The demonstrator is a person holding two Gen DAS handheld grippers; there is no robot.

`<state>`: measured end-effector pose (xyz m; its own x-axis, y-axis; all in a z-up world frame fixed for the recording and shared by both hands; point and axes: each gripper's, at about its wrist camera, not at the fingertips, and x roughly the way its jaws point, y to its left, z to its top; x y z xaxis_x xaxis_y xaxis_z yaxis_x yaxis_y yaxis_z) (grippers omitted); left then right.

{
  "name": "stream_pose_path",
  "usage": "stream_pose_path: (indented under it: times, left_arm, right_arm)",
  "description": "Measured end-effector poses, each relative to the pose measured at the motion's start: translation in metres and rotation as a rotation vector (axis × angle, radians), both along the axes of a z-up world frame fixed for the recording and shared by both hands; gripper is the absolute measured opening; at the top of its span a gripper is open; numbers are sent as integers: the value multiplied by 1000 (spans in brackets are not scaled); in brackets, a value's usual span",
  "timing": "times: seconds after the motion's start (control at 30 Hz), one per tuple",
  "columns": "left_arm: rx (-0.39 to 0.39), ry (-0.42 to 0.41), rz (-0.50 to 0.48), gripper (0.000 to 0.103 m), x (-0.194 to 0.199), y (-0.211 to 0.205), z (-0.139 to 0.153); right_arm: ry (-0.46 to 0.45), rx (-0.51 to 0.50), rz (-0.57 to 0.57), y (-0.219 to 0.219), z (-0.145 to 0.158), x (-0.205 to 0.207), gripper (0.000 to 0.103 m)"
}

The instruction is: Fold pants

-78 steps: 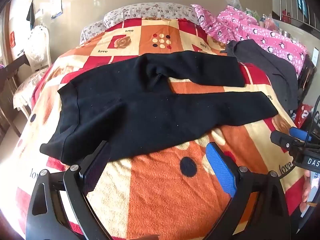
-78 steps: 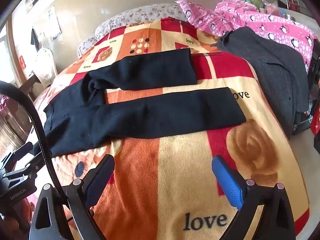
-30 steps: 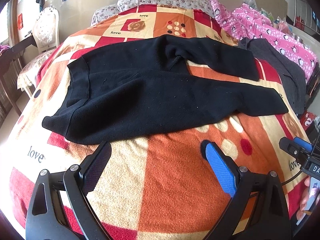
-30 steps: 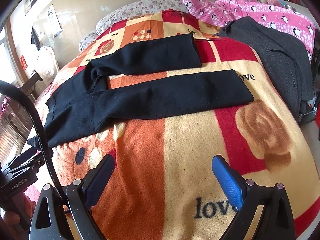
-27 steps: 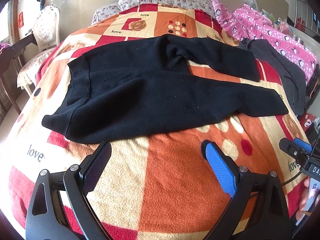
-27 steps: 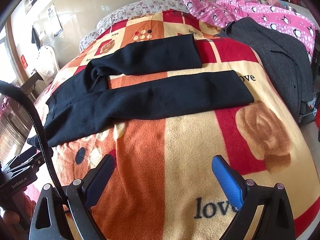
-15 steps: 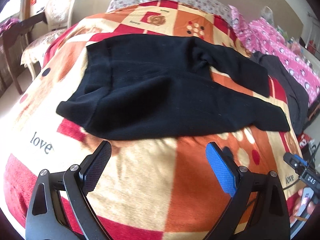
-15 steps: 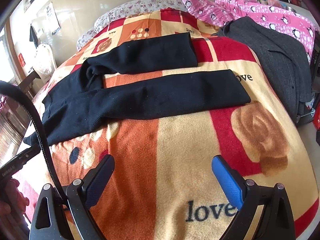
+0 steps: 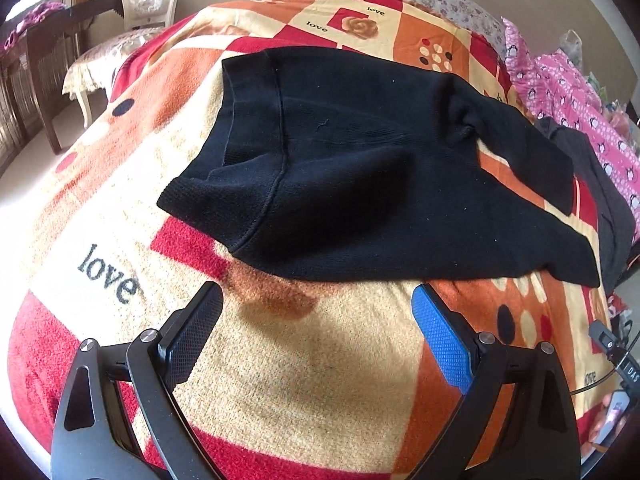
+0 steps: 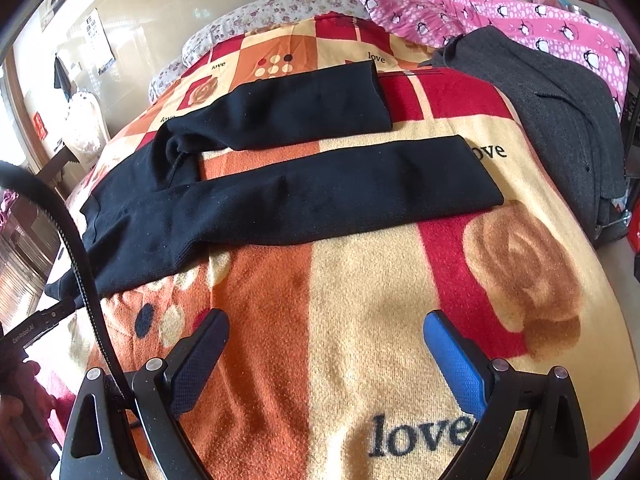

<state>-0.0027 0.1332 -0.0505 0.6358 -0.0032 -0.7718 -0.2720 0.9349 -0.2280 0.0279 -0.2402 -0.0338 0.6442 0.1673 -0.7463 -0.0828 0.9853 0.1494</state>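
Pants (image 9: 360, 168), black, lie spread flat on the blanket (image 9: 304, 368) that covers the bed, both legs laid out side by side with a strip of blanket showing between them. From my left camera I see the waistband (image 9: 240, 140) nearest, its near corner slightly folded up. From my right camera I see the two leg ends: the near leg (image 10: 340, 196) reaches further across the blanket than the far leg (image 10: 304, 108).

My left gripper (image 9: 316, 336) hangs above bare blanket just short of the waistband corner, fingers spread wide and holding nothing. My right gripper (image 10: 324, 356) hangs above bare blanket, near the cuff end of the near leg yet clear of it, fingers likewise spread wide and holding nothing. Neither gripper touches the pants.

A grey garment (image 10: 560, 112) lies on the blanket beyond the leg ends, apart from the pants. Pink penguin-print bedding (image 10: 520, 12) sits behind it. A flowered pillow (image 10: 280, 12) lies at the head of the bed. A chair (image 9: 120, 32) stands beside the bed on the waistband side.
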Motion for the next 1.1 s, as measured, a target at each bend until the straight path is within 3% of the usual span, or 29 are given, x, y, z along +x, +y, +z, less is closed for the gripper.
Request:
stream_pose_path:
  times: [0.4,0.67,0.8,1.1]
  left_arm:
    - [-215,-1,72,96,11,36,-1]
    - [-232,5,92,96,34,38,-1]
    - [-170,26,80,96,46,30,0]
    - [-119,48,89,97,57,28,-2]
  right_arm:
    - [15,28,-10,-8,-5,9,98]
    - [14,82,-34,-24,-6,24,98]
    - [40,164,-53,-37,-13,41,98]
    - [30,290,-95,-55,-13,72,98]
